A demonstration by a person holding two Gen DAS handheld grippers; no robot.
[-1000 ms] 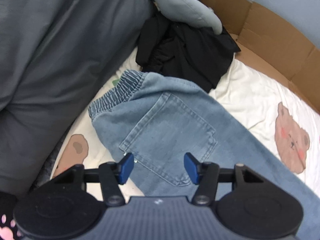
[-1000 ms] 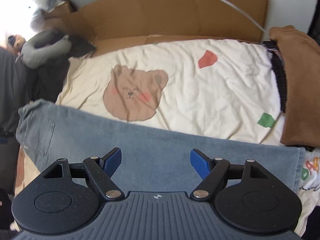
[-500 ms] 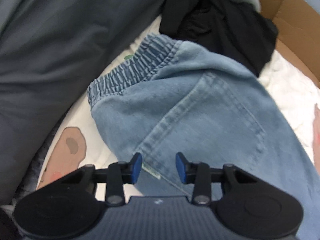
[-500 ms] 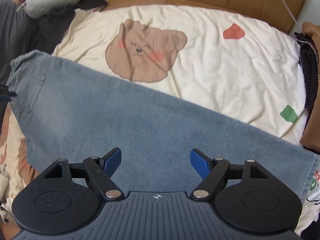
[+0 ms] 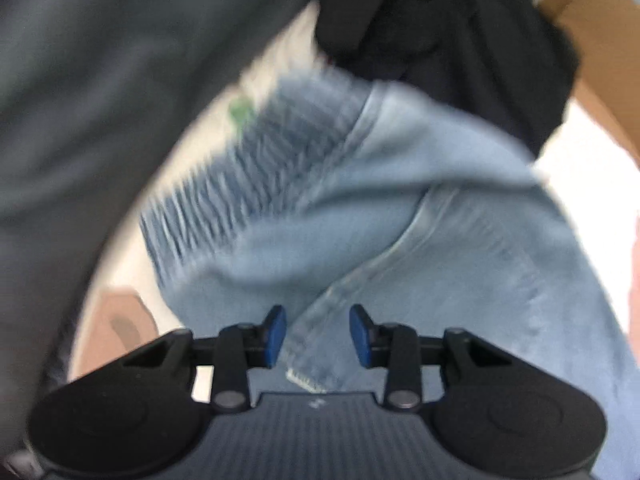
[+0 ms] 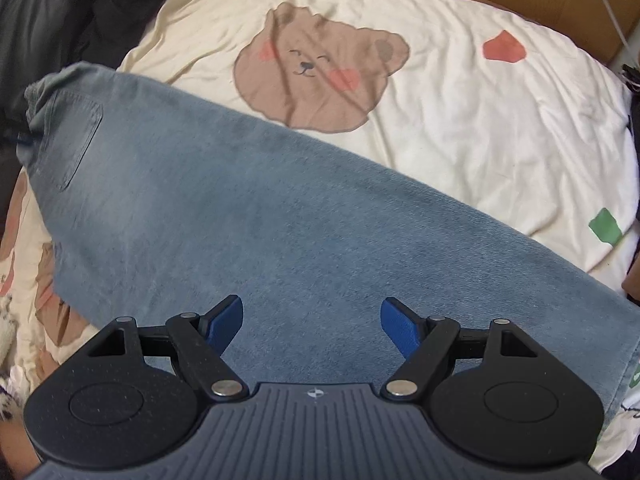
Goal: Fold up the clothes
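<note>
- Hovering close over one pair of light blue jeans [image 5: 460, 240], the left gripper [image 5: 318, 334] has sunk nearer the denim than a second ago; its jaws have just been closing and stand half-spread, a seam fold between the pads, contact unclear in the blur.
- Spread wide, the right gripper [image 6: 312, 320] hangs lower over the leg of the jeans [image 6: 280, 216], gripping nothing.
- Lying flat, the jeans stretch across one cream bedsheet [image 6: 500, 120]; one bear print [image 6: 320, 68] now fills more of the right view.
- Beyond the elastic waistband [image 5: 248, 168] sit one black garment [image 5: 440, 28], grey bedding [image 5: 100, 80] and cardboard [image 5: 592, 20].
</note>
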